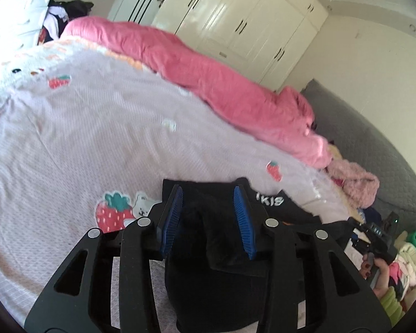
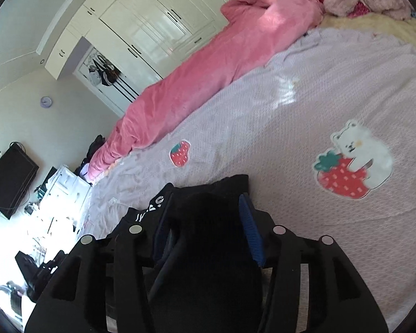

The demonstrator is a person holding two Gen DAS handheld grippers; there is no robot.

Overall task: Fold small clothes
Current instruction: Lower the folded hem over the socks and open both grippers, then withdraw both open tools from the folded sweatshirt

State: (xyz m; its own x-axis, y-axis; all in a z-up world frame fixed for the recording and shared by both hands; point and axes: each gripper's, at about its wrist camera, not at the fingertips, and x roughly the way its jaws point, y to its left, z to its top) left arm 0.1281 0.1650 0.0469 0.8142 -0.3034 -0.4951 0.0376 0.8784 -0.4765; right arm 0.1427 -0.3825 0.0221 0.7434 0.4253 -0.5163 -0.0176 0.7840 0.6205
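A black garment (image 1: 222, 236) with white lettering (image 1: 270, 201) lies on the lilac strawberry-print bedsheet (image 1: 97, 138) near its front edge. My left gripper (image 1: 208, 191) is over it with the blue pads (image 1: 173, 216) apart. The black cloth lies loose between them and is not pinched. In the right wrist view the same garment (image 2: 208, 236) bulges up between the pads of my right gripper (image 2: 205, 198), which also stand apart. The right pad (image 2: 252, 230) shows clearly, while the left one is partly hidden by cloth. The lettering (image 2: 152, 208) shows at the left.
A rolled pink duvet (image 1: 208, 77) runs along the far side of the bed before a white wardrobe (image 1: 249, 22). Fluffy pink clothing (image 1: 355, 183) and a grey headboard (image 1: 374, 152) lie right. A hand (image 1: 380, 272) and a clothes pile (image 1: 407, 255) sit at the right edge.
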